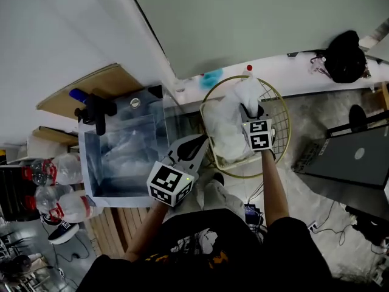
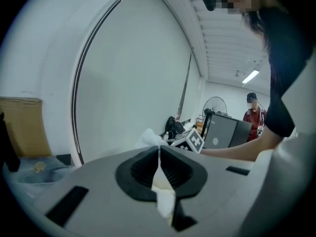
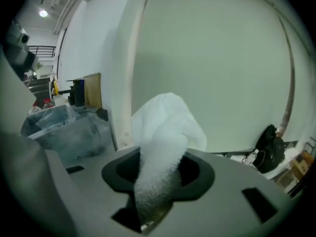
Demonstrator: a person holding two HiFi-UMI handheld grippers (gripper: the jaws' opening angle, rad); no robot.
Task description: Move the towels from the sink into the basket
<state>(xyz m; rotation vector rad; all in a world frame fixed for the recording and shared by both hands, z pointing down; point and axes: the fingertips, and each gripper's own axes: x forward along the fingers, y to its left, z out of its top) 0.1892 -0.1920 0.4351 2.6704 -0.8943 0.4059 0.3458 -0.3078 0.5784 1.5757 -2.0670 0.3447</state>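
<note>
Left hand-held gripper (image 2: 159, 157) sits with jaws together, possibly on a cloth scrap, while my right hand-held gripper (image 3: 158, 164) clamps a towel (image 3: 165, 117) over the basket (image 1: 284, 132); releasing off-centre could drape it over the rim.

A fluffy white towel (image 3: 163, 132) rises in a rumpled fold from between the jaws of the right gripper (image 3: 158, 179), which are closed on it. In the head view it is held over a round basket (image 1: 277, 111) of gold wire, standing just right of the sink. More white towels (image 1: 223, 129) lie heaped in the basket's left half. The left gripper (image 2: 159, 174) has its jaws pressed together on a thin sliver of white cloth. The sink (image 1: 89, 158) is a rectangular basin with pale walls; something pale and crumpled lies inside, too blurred to identify.
</note>
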